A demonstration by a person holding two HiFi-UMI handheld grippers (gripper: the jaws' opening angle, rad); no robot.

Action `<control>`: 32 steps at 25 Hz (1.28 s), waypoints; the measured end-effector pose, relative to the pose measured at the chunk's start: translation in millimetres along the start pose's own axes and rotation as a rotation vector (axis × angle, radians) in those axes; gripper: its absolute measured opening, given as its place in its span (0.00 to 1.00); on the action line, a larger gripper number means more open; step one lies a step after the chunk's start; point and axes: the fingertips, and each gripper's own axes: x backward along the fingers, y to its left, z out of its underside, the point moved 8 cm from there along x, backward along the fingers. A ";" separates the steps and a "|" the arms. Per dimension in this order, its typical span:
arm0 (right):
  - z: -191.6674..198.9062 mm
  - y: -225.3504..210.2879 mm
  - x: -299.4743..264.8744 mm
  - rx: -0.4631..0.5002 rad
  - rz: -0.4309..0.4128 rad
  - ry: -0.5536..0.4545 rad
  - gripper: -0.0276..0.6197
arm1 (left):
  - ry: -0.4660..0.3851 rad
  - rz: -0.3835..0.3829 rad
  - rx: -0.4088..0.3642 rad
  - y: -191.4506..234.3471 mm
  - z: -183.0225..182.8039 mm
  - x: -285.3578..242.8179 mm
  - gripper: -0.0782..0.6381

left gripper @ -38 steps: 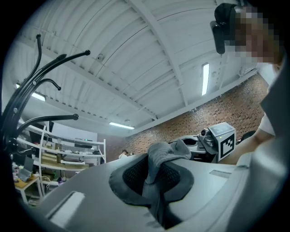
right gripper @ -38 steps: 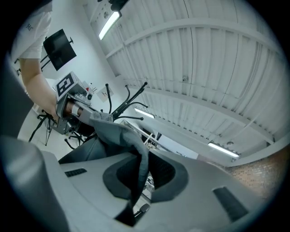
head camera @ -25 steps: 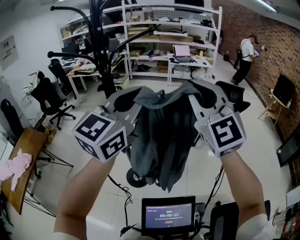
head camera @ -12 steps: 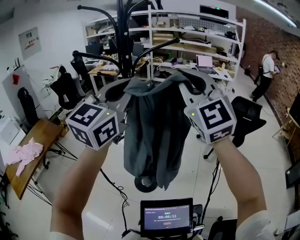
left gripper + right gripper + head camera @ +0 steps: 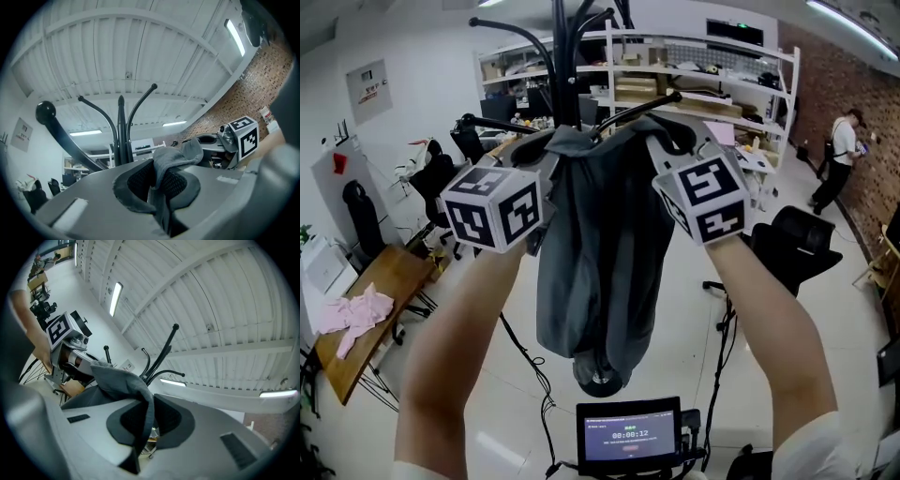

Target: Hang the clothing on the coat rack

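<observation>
The coat rack [image 5: 565, 56] now fills the top of the head view far more than it did a second ago. Its black pole stands right behind my hands, where before it sat further off and to the left. I am bringing the load up to it and lifting as I go.

The grey garment [image 5: 600, 262] has risen with me. Its gathered top edge is now level with the rack's curved arms, one of which [image 5: 642, 101] crosses just above the cloth, though I cannot tell whether they touch. The rest hangs free in a long drape between my forearms, and its hem reaches down over the rack's round base [image 5: 602, 377].

My left gripper [image 5: 157, 185] is clenched on a fold of that top edge, and the fabric bunches up out of its closed pads. My right gripper [image 5: 143, 420] is clamped the same way on the other side, so the collar stretches between the two. Neither grip has altered over the last second.

I judge the carry nearly finished and the hanging itself not yet done. The cloth needs to go over a ball-ended arm tip [image 5: 46, 111] before I let go. The risk is dropping it short, or snagging it on the wrong arm
</observation>
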 end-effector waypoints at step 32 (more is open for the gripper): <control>139.1 95.3 -65.4 0.117 -0.180 0.328 0.07 | 0.271 -0.055 -0.018 8.5 127.8 -24.8 0.13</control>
